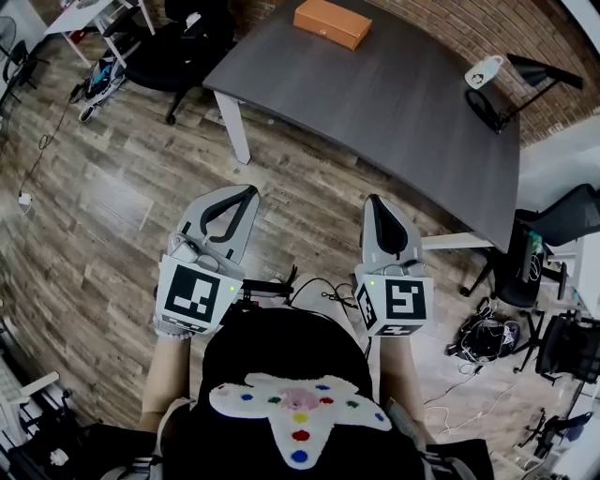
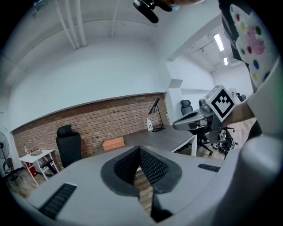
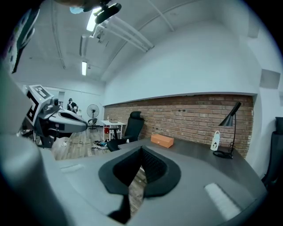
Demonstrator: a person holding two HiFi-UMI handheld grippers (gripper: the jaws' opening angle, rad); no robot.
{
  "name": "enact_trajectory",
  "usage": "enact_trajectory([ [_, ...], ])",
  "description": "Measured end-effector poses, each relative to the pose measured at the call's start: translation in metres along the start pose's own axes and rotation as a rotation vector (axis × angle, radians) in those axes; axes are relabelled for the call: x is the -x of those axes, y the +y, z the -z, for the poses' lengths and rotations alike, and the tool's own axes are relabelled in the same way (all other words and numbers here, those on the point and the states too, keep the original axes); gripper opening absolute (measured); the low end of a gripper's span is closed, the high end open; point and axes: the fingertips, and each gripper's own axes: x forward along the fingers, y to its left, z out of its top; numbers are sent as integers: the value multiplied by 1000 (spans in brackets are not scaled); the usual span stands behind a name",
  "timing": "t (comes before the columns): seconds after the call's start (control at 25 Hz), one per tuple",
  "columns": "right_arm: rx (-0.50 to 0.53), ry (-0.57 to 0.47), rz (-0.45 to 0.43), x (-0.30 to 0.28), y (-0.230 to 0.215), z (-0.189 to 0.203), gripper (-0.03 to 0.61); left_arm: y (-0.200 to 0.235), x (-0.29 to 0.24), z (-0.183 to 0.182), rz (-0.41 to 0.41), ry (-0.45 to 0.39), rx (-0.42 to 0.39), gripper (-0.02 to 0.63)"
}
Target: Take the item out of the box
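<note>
Looking at where things sit: the orange box is way over at the far end of the dark worktop, well apart from both tools, with a stretch of wood floor in between. Left tool and right tool both have their jaws pressed together with nothing in them. The box lies ahead, between the lines they point along, and I'd say a bit nearer the right one. Its long side runs roughly crossways to them, so it's a walk-up first.
</note>
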Motion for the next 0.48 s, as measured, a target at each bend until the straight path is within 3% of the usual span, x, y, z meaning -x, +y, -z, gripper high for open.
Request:
enact_trajectory([
  [0.48, 7, -1, 34, -10, -13, 4, 9, 19, -19, -1, -5, -29, 9, 2],
])
